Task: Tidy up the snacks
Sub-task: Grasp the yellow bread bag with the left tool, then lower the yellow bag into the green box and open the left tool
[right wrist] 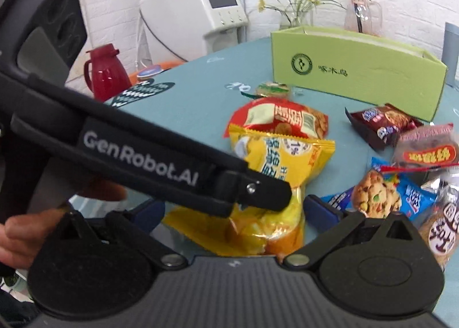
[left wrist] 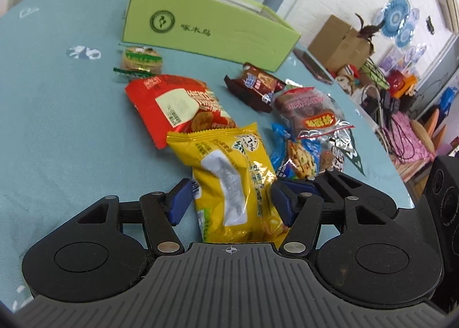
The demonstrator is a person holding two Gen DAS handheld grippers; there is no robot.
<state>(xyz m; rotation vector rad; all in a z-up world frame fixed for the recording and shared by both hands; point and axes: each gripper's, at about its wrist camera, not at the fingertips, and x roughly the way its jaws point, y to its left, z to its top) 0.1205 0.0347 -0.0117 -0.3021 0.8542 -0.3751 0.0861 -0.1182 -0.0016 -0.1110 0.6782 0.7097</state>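
both tongs closing in on the yellow snack bag

from where i stood, the step in hand looked like the pick-up of one packet from the scatter, with the sorting itself hardly begun: every snack still lay on the blue worktop (left wrist: 51, 115) and the green box (left wrist: 206, 26) at the far side showed nothing of theirs inside that i could see

the yellow bag (left wrist: 229, 181) lay nearest the person, its top edge overlapping the red bag (left wrist: 175, 107) behind it. the left tongs (left wrist: 229, 203) stood partly open with the yellow bag between the blue pads (left wrist: 179, 201); on one side there was a clear gap, on the other the pad sat right against the crinkled foil, so i took it as straddling rather than gripping. the right tongs (right wrist: 235, 210) were open as well, wide, aimed at the lower end of the same bag, with the other tool's arm crossing in front of them

off to the right lay the brown cookie pack (left wrist: 252, 87), the clear-wrapped cake (left wrist: 309, 110) and the blue cookie pack (left wrist: 295, 158), bunched together and partly stacked; a small round biscuit pack (left wrist: 140, 59) sat just before the box

the next move, as i judged it, called for the left tongs to close firmly on the bag's middle, then lift it clear of the red bag without dragging that along, and carry it over to the box. the foil looked slippery and puffed, so a shallow pinch might slide off
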